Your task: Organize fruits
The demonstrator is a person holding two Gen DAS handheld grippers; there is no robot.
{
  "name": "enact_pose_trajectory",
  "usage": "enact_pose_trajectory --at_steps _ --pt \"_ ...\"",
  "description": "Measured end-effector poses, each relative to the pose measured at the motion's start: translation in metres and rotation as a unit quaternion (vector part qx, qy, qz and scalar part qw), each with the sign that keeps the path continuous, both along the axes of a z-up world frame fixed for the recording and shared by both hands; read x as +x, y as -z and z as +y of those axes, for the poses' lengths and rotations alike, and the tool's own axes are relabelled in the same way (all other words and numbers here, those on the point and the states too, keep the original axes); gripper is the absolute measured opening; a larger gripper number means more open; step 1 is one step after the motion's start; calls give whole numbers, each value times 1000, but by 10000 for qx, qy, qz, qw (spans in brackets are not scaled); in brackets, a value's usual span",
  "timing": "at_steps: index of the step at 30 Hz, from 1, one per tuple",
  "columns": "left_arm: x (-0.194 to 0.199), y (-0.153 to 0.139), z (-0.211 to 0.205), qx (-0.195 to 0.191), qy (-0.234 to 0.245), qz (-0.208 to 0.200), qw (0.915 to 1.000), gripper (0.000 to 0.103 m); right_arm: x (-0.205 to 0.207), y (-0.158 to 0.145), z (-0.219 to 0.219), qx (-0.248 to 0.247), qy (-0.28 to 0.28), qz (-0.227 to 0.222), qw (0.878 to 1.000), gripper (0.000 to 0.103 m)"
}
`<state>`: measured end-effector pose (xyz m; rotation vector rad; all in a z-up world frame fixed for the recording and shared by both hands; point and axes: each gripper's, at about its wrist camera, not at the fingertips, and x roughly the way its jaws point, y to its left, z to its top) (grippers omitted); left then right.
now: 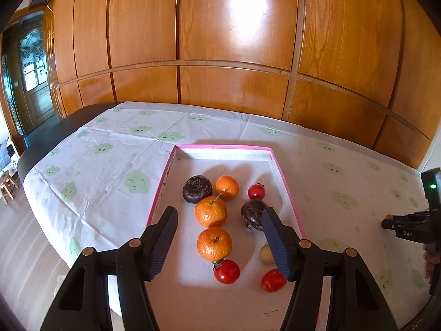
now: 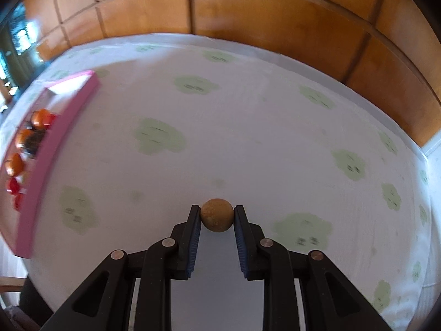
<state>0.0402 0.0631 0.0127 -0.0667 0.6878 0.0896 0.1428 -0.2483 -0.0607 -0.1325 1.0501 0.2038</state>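
A pink-rimmed shallow box on the table holds three oranges, two dark brown fruits, three red tomatoes and a small tan fruit partly hidden behind my finger. My left gripper is open and empty above the box. My right gripper is shut on a small round tan fruit, held over the tablecloth to the right of the box. The right gripper also shows at the right edge of the left wrist view.
The table has a white cloth with green prints. A wooden panelled wall runs behind it. The table's left edge and floor show at left, with a small stool.
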Motion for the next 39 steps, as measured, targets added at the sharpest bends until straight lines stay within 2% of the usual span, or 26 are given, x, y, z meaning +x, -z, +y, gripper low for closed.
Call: enact_pose_trajectory --at_steps 5,12,16,21,30,39 --pt "-4 4 2 -8 -5 28 10000 64 -7 -23 51 381 -635 -246 9970 24" --pt "-8 8 12 -83 -141 65 9998 64 -15 -49 127 757 -1546 -457 9840 24" --pt "-13 10 26 -169 -336 76 9993 64 -17 -52 170 855 -1912 -435 9769 24" --pt "-20 12 47 -210 -644 73 9977 64 -17 -38 210 903 -2174 -268 9715 24" --pt "-21 17 63 -278 -816 125 9962 64 -14 -8 237 869 -2293 212 9692 25" --pt "-20 19 54 -300 -708 153 9969 64 -19 -16 225 1023 -2191 104 9703 26"
